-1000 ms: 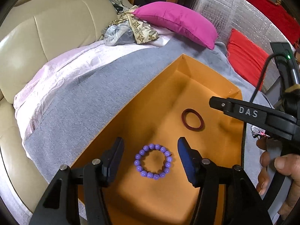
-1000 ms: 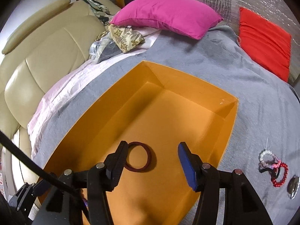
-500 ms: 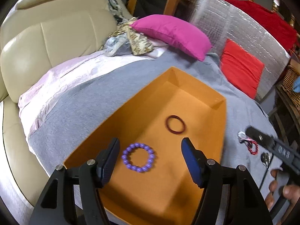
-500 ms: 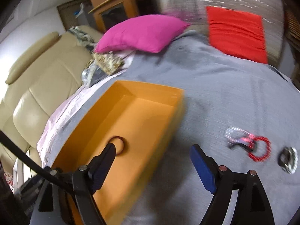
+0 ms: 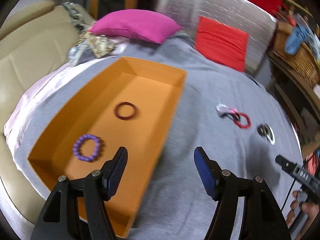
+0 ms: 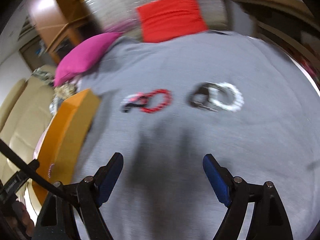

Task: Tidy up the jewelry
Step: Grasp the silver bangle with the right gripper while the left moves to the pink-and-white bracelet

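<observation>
Jewelry for the orange box [image 5: 176, 92] is now split: with both claws swung off it, the purple bead bracelet [image 5: 88, 150] lies left of the wide, empty left gripper [image 5: 160, 172], the red bead bracelet [image 6: 158, 101] (blurred) ahead of the equally wide, empty right gripper [image 6: 163, 175].

Both grippers: black angular frames, left gripper [image 5: 160, 166], right gripper [image 6: 163, 172]. Blue ribbed pads [image 5: 204, 172] are fitted on the fingers; silver screws [image 5: 225, 172] are seen at the pivots. White lettering is printed on the right unit's body; a thin black cable [image 6: 30, 172] is trailed.
</observation>
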`<state>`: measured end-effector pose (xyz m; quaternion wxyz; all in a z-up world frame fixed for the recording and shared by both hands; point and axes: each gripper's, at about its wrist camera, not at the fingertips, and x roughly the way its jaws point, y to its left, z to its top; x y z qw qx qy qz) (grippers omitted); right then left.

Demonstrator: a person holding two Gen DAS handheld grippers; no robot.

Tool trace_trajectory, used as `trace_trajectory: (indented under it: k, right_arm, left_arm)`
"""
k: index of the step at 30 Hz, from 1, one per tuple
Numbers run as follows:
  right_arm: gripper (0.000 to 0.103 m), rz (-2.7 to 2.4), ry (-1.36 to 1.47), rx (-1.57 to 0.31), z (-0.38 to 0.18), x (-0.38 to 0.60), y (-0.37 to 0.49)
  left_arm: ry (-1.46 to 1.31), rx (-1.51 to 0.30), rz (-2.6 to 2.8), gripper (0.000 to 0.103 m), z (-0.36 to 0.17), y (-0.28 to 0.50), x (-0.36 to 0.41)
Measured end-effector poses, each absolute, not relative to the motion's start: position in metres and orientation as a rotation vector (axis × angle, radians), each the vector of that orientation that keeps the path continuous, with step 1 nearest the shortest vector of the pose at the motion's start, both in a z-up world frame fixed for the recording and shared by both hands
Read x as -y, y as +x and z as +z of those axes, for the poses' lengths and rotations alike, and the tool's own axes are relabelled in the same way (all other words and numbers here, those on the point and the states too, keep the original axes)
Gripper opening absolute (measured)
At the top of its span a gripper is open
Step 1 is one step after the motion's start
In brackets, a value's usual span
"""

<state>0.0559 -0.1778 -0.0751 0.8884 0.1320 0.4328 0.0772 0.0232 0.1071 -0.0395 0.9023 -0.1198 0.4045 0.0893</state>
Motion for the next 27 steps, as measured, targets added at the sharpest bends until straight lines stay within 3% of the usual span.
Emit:
trace_trajectory:
  k: [3,5,6,10,13,18,25,27]
  right_arm:
    - [0.083,0.135,0.316,-0.891,-0.077,0.204,0.058]
    - [0.069,0.127,0.333,-0.891,-0.077,0.218,0.067]
    - [0.057,0.125,0.341,-0.898,-0.078,0.224,0.074]
    - [0.054,0.096,0.336,-0.910,-0.081,0.237,0.104]
    - [0.042,0.085,0.318,-0.917,-0.083,0.238,0.129]
    - [0.033,0.057,0.276,-0.936,-0.089,0.236,0.160]
    - [0.004,0.063,0.245,-0.980,-0.104,0.231,0.183]
    - [0.004,0.073,0.262,-0.963,-0.103,0.234,0.181]
  left_arm:
    - [-0.219,-0.858,0.152,0.070,-0.046,0.026,-0.088]
    - [-0.205,-0.870,0.138,0.070,-0.050,0.028,-0.079]
    - [-0.200,-0.874,0.133,0.070,-0.052,0.028,-0.076]
    - [-0.181,-0.894,0.122,0.070,-0.059,0.030,-0.068]
    - [-0.180,-0.906,0.124,0.070,-0.065,0.034,-0.069]
    - [-0.183,-0.926,0.128,0.070,-0.074,0.041,-0.070]
    - [-0.181,-0.941,0.122,0.070,-0.081,0.048,-0.066]
    - [-0.175,-0.937,0.114,0.070,-0.080,0.052,-0.063]
